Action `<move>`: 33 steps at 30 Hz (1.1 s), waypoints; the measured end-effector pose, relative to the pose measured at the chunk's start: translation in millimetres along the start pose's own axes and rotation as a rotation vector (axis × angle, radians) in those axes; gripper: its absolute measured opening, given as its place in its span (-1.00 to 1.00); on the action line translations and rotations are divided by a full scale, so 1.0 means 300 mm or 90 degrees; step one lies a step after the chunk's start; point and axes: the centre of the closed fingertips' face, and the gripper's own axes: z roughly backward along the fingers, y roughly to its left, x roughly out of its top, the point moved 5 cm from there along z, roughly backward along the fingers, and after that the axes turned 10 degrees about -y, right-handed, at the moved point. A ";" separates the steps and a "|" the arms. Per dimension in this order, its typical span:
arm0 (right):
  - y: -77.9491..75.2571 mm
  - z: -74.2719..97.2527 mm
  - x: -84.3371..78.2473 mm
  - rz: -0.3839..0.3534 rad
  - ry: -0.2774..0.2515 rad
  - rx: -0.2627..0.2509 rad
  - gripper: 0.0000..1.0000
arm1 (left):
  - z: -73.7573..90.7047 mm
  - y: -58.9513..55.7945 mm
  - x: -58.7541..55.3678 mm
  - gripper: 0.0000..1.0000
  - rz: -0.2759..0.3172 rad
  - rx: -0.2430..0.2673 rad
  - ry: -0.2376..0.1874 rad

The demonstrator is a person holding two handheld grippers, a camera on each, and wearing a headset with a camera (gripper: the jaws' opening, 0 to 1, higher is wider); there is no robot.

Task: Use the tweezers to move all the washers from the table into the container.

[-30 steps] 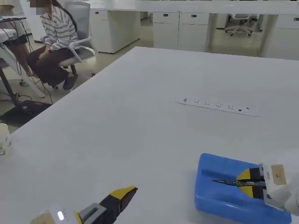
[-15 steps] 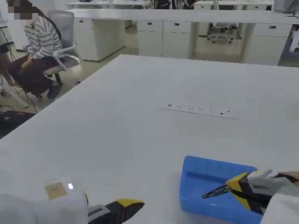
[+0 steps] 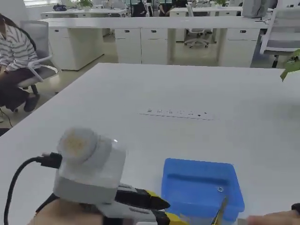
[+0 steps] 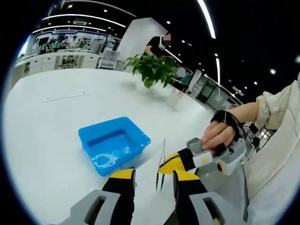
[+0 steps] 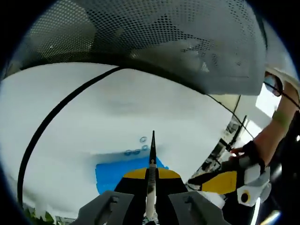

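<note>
A white table bears a blue container. The left gripper gapes at its 7 o'clock; the right gripper clamps tweezers, tips' spread unclear. One tiny silvery ring washer lies inside, toward 3 o'clock.

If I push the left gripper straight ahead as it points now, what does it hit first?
Probably the tweezers held in the right gripper: they stand right ahead between the left gripper's jaws. The blue container lies off to one side. Depth is unclear.
</note>
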 end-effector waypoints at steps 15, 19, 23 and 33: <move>-0.013 -0.014 0.015 0.109 -0.028 0.043 -0.98 | -0.152 -0.042 -0.003 -1.00 -0.047 0.014 0.009; -0.008 -0.020 0.010 0.100 -0.026 0.045 -0.97 | -0.155 -0.055 -0.002 -1.00 -0.073 0.005 0.005; -0.006 -0.020 0.012 -0.033 -0.066 0.018 -0.93 | -0.154 -0.078 -0.012 -1.00 -0.132 -0.017 0.020; 0.038 0.001 0.039 -0.229 -0.095 -0.012 -0.78 | -0.133 -0.069 -0.014 -1.00 -0.162 -0.029 0.006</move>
